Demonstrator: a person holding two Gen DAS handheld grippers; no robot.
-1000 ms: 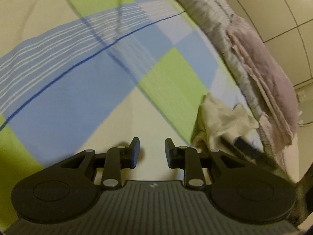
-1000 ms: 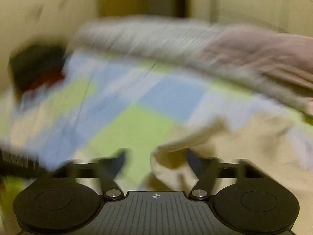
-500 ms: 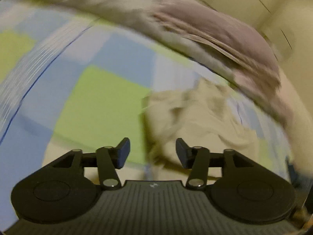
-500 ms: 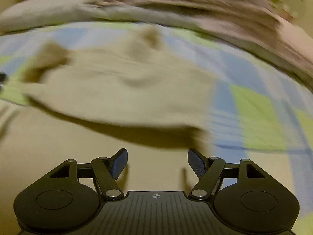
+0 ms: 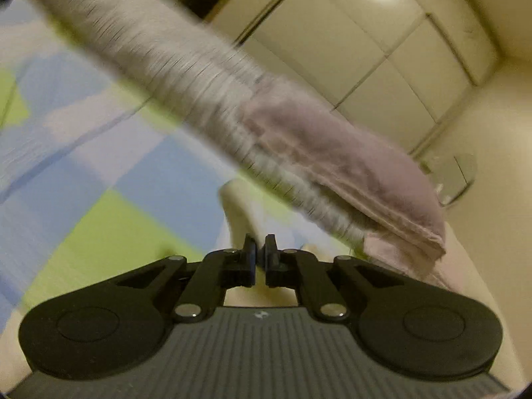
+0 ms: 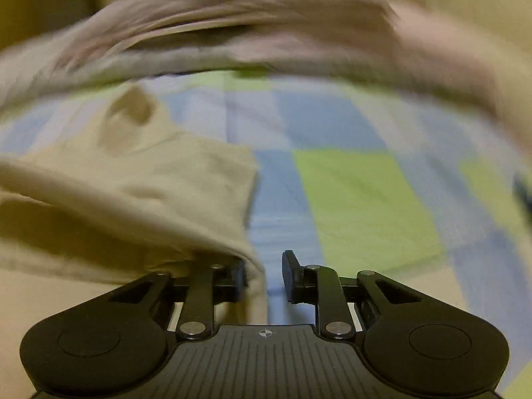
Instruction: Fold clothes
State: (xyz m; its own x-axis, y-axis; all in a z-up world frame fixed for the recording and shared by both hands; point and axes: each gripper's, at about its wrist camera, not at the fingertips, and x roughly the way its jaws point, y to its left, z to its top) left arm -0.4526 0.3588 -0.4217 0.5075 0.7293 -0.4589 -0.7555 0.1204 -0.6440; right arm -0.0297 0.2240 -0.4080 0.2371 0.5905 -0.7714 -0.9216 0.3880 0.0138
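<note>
Closing since half a second ago, the left gripper (image 5: 260, 253) now shows only a slit between its jaws; whether cloth is pinched there cannot be told. The cream garment (image 6: 133, 179) lies on the checked sheet (image 6: 365, 193), at 12 o'clock of the left gripper. The right gripper (image 6: 262, 274), narrowed but still apart, has the garment's edge entering at its 9 o'clock jaw, so both-corner grasping appears underway. No writing is legible.

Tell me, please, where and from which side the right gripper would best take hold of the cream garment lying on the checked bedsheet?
Probably at the cream garment's near right-hand hem, where its edge drapes over the right gripper's left finger. That corner lies free on the checked bedsheet, so come low from the right, along the sheet, and close across the hem. The jaws stand open with cloth already between them.
</note>
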